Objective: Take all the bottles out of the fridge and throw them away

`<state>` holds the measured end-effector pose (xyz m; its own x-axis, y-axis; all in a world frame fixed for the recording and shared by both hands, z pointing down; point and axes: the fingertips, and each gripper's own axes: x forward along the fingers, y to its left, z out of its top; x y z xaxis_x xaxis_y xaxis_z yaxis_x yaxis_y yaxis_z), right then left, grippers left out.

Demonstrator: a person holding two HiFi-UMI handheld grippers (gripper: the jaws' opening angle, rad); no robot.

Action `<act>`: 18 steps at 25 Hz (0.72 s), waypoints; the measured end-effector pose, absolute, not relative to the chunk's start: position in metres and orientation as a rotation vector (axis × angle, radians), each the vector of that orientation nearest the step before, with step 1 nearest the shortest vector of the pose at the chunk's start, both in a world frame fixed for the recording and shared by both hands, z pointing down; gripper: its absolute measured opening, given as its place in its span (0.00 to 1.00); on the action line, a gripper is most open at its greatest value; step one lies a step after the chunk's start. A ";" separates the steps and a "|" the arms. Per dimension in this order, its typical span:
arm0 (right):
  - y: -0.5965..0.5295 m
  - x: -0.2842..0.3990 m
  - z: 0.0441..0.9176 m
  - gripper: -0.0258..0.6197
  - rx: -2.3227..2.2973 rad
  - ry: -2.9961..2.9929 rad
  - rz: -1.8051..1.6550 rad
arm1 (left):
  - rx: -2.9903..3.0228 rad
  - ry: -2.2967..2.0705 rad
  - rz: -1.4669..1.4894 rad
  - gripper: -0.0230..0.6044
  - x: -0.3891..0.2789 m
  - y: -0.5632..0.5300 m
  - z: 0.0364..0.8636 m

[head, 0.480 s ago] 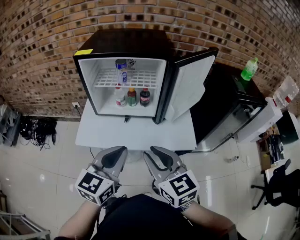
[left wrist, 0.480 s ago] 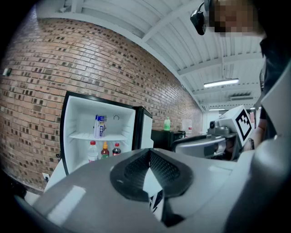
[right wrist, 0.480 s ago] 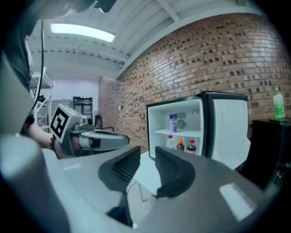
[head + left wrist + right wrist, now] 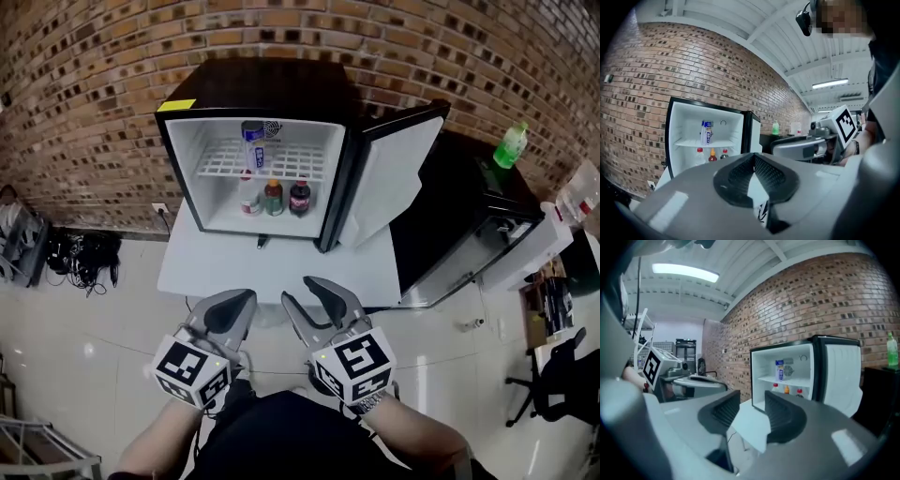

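Nearest, the grey left gripper [image 4: 232, 305] has its jaws closed together on nothing. The grey right gripper [image 4: 300, 292] beside it is partly open and empty. Beyond, on a white table [image 4: 281, 272], stands a black mini fridge [image 4: 262, 89] with its door open. Three small plastic bottles [image 4: 273, 198] stand on its floor, and a blue-and-white bottle [image 4: 251, 147] is on the white wire shelf [image 4: 305, 167].

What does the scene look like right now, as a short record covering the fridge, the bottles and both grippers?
fridge: open, on the white table, door swung right
upper shelf: one blue-labelled bottle, upright
lower level: clear bottle, orange-capped bottle, cola bottle, side by side
outside fridge: green bottle on the black cabinet
left gripper: shut, empty, in front of the table
right gripper: open, empty, facing the fridge
task state: four bottles inside, none held
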<state>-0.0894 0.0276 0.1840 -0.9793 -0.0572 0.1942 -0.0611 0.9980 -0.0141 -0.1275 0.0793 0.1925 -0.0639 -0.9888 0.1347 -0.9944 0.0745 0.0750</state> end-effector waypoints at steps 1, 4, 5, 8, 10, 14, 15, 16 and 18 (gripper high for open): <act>0.026 -0.095 0.183 0.28 0.097 -2.946 0.029 | 2.044 -2.184 0.058 0.04 -0.132 0.078 0.192; 0.021 -0.115 0.180 0.30 0.124 -2.947 0.024 | 2.057 -2.167 0.063 0.04 -0.147 0.075 0.192; 0.019 -0.123 0.179 0.30 0.136 -2.946 0.024 | 2.063 -2.160 0.064 0.04 -0.153 0.073 0.192; 0.010 -0.147 0.179 0.35 0.181 -2.938 0.035 | 2.089 -2.136 0.065 0.04 -0.173 0.067 0.191; 0.003 -0.167 0.177 0.37 0.211 -2.933 0.041 | 2.104 -2.124 0.066 0.04 -0.191 0.063 0.189; -0.013 -0.209 0.174 0.38 0.282 -2.926 0.034 | 2.149 -2.085 0.081 0.04 -0.228 0.053 0.186; -0.018 -0.220 0.173 0.39 0.301 -2.922 0.031 | 2.160 -2.075 0.081 0.04 -0.237 0.051 0.186; -0.022 -0.231 0.173 0.40 0.320 -2.918 0.027 | 2.170 -2.065 0.081 0.04 -0.246 0.048 0.186; -0.032 -0.251 0.174 0.41 0.358 -2.909 0.020 | 2.187 -2.046 0.080 0.04 -0.262 0.042 0.187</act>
